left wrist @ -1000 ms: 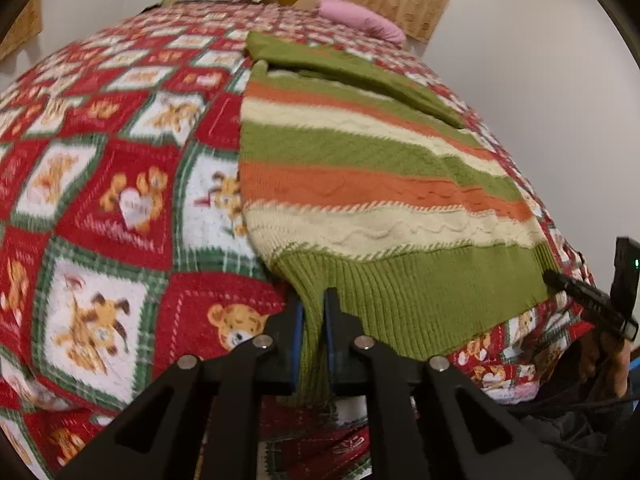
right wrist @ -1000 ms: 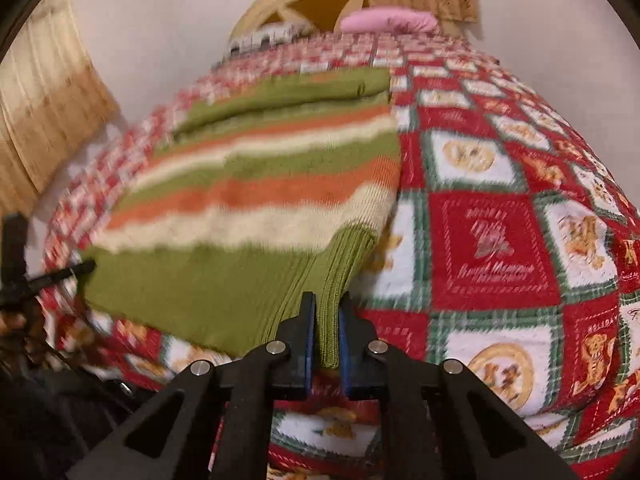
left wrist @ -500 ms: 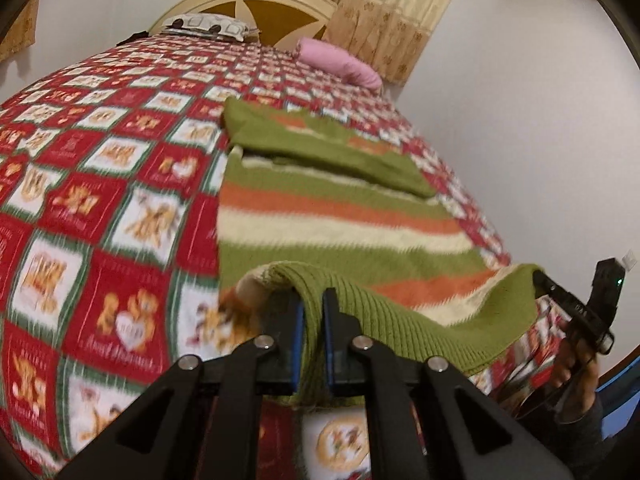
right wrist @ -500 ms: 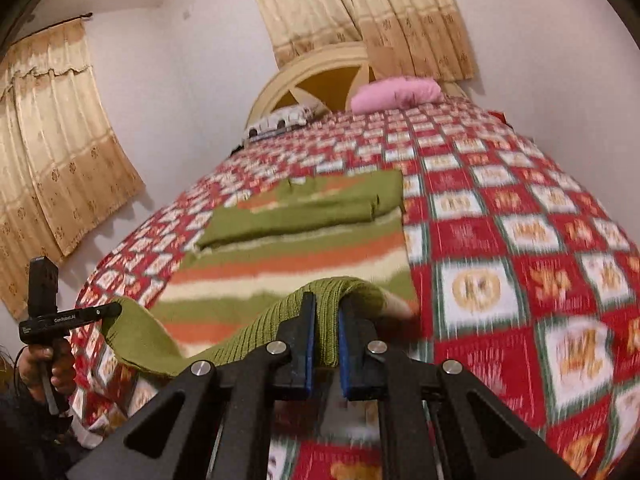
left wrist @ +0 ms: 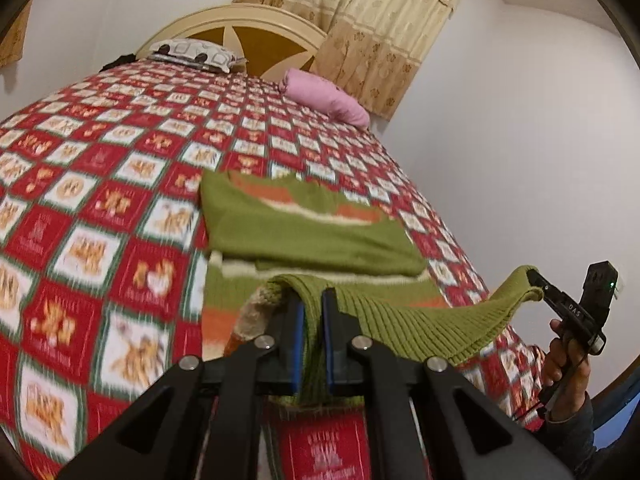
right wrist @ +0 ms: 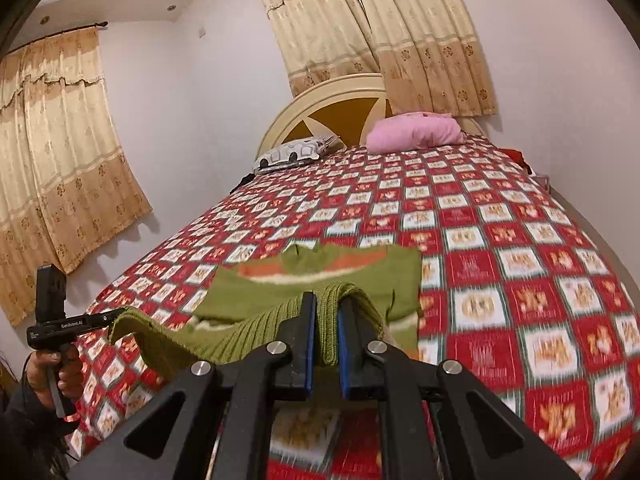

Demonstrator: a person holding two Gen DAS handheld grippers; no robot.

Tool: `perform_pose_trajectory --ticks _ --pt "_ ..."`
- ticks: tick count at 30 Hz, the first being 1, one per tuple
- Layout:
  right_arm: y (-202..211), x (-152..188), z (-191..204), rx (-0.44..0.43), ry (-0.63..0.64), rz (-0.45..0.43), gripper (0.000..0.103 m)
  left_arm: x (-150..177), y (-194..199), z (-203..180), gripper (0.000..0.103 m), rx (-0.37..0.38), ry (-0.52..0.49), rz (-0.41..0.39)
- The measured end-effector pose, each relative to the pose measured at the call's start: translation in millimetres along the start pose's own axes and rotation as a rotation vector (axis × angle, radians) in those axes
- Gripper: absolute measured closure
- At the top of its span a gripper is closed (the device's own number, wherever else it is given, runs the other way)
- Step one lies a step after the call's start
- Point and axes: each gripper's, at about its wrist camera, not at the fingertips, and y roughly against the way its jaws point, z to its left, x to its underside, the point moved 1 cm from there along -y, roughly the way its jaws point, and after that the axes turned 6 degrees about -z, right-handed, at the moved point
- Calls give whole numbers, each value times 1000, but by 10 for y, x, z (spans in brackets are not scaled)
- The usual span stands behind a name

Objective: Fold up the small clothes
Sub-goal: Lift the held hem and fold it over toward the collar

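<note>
**Both grippers hold the sweater hem above the bed**

Left wrist view: the left gripper [left wrist: 313,312] has its fingers [left wrist: 297,340] closed to a narrow gap, with the green ribbed hem of the sweater [left wrist: 312,236] pinched between the blue pads. The hem stretches in a sagging band to the right, where the right gripper [left wrist: 538,282] grips its other corner; the hand [left wrist: 568,360] holding that tool shows at the frame edge. The rest of the sweater, striped green, orange and cream, lies on the quilt [left wrist: 100,208], its far part folded into a green layer on top. A pink pillow [left wrist: 324,96] and a patterned pillow [left wrist: 192,54] sit by the headboard [left wrist: 240,28], with a curtain [left wrist: 380,28] behind.

Right wrist view: the right gripper [right wrist: 326,320] is likewise nearly closed, its fingers [right wrist: 308,344] clamping the ribbed hem. The band runs left to the left gripper [right wrist: 116,316], which pinches the other corner, held by a hand [right wrist: 60,368]. The sweater [right wrist: 320,280] body lies beyond on the quilt [right wrist: 500,240], near the bed's middle. The pink pillow [right wrist: 416,132] rests at the headboard [right wrist: 332,100].
</note>
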Motion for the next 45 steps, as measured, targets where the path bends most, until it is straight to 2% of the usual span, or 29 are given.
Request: perform_pose_trajectory --ticks 5,10,17,20,21,23,24,27,28,34,37,39,43,44,45 --pt "-415 -291 -81 9 4 17 94 -285 -274 119 95 -9 8 -9" --pt "-1012 -407 -287 22 -19 105 94 -535 -635 292 95 -22 24 23" --pt "-1921 -128 -646 77 -97 308 94 -555 -1336 544 95 -79 1 153" --pt "-2227 -58 -773 100 -92 370 92 -562 -1535 609 92 -146 -19 174" --pt "-2272 -76 -848 111 -111 357 87 -588 -1559 624 86 -158 -22 169" --pt "-2286 -141 -971 128 -157 327 53 -659 -1545 667 76 -198 -18 143" --pt "-2255 -185 -1037 134 -177 296 32 -702 -1489 694 65 -207 -8 120" --pt "-2170 -206 -1091 141 -153 280 32 -765 -1304 743 39 -211 -20 70" --pt "-2155 -190 -1088 154 -129 286 32 -750 -1239 749 34 -225 -44 62" --pt "-2181 3 -1065 131 -38 353 32 -599 -1302 720 34 -237 -140 123" --pt "-2221 28 -991 108 -13 368 32 -582 -1441 528 34 -253 -238 137" --pt "-2278 28 -928 91 10 381 32 -582 -1556 385 31 -236 -299 162" --pt "-2467 80 -845 91 66 429 32 -581 -1842 221 30 -245 -384 194" --pt "-2531 112 -837 100 80 452 33 -570 -1931 198 30 -262 -413 202" --pt "-2611 158 -838 122 102 477 47 -555 -1988 196 36 -275 -428 212"
